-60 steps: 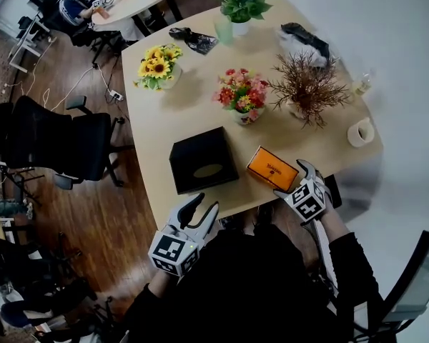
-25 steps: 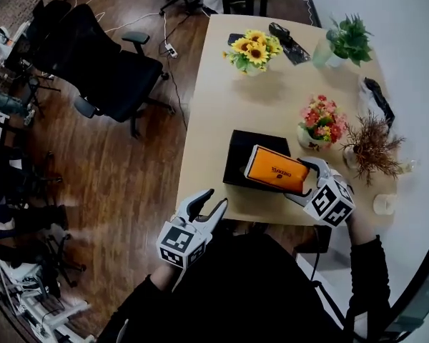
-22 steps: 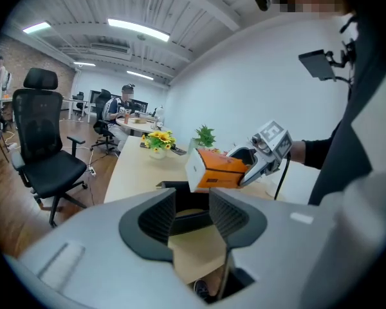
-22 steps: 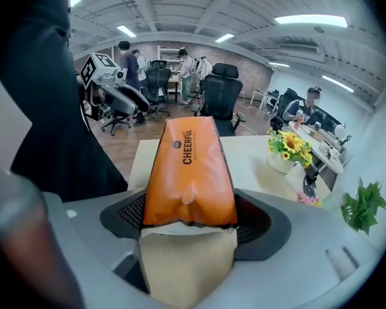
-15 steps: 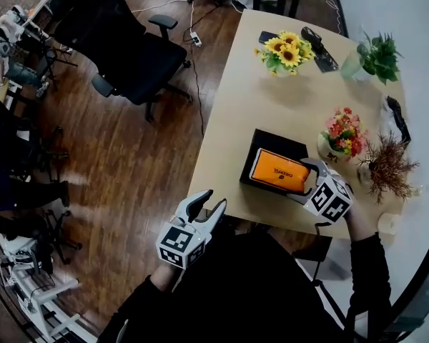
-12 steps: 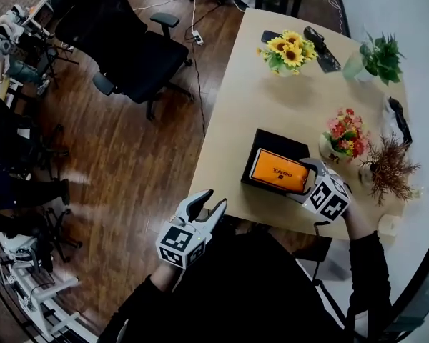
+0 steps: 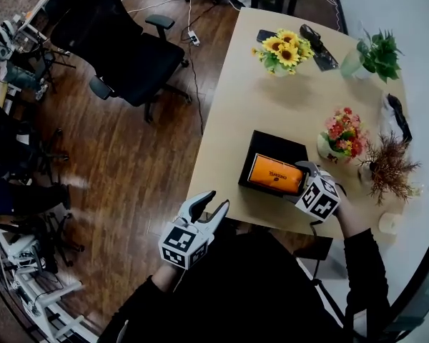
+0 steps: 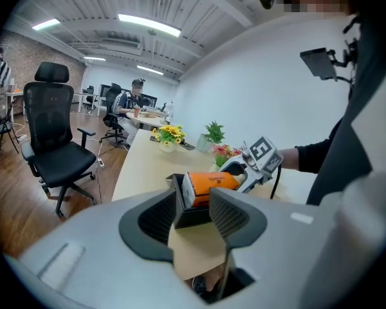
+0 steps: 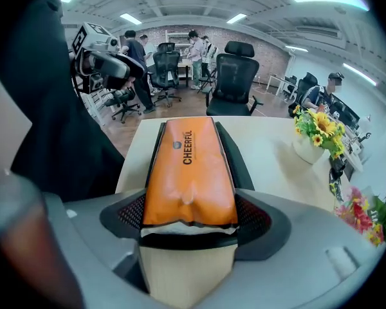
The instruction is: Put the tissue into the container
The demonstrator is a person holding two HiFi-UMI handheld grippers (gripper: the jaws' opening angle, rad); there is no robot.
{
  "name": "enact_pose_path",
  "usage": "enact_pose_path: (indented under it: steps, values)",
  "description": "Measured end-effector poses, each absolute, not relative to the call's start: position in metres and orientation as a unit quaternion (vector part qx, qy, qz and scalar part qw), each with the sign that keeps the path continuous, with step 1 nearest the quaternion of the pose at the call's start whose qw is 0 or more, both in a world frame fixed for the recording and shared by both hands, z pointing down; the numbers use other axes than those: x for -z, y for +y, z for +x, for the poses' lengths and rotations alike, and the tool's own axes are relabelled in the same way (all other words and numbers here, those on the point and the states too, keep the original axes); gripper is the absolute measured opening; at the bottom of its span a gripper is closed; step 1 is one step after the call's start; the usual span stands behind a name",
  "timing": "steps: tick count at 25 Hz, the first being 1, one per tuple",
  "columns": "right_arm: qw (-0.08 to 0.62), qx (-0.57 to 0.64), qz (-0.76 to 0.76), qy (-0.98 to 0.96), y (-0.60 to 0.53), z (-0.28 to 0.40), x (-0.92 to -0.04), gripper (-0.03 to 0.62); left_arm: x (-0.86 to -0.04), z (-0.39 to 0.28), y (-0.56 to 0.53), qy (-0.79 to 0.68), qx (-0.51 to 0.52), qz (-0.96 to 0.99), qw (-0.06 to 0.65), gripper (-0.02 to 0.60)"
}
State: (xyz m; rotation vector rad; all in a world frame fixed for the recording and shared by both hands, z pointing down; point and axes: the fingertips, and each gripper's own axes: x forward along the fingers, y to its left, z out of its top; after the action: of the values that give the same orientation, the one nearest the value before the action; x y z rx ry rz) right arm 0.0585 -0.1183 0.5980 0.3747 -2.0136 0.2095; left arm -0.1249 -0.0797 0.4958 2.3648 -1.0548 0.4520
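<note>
Lying lengthwise over the black container (image 7: pixel 272 142), the orange tissue pack (image 7: pixel 274 174) is pinched at its near end by the right tool (image 7: pixel 302 181), long axis running straight ahead of it; the left tool (image 7: pixel 213 202), spread and empty, is held farther off, clear of the surface (image 7: pixel 229 106).

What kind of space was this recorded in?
Most likely an open-plan office: a black swivel chair, a long table, and a person seated at a desk further back under ceiling strip lights.

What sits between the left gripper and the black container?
Nothing: the head view shows only bare tabletop between the open left gripper and the black container.
</note>
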Motion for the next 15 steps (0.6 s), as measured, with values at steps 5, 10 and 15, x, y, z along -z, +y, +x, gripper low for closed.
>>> enact_pose_path:
  steps: [5, 10, 15]
  values:
    - [0.504, -0.098, 0.16, -0.843, -0.122, 0.056, -0.601, 0.394, -0.497, -0.116, -0.078, -0.381, -0.171, 0.872, 0.255, 0.144]
    - [0.509, -0.097, 0.153, -0.841, -0.125, 0.057, -0.605, 0.394, -0.5, -0.113, -0.076, -0.381, -0.174, 0.871, 0.257, 0.144]
    - [0.515, -0.094, 0.145, -0.84, -0.126, 0.059, -0.608, 0.396, -0.503, -0.112, -0.076, -0.384, -0.174, 0.868, 0.262, 0.144]
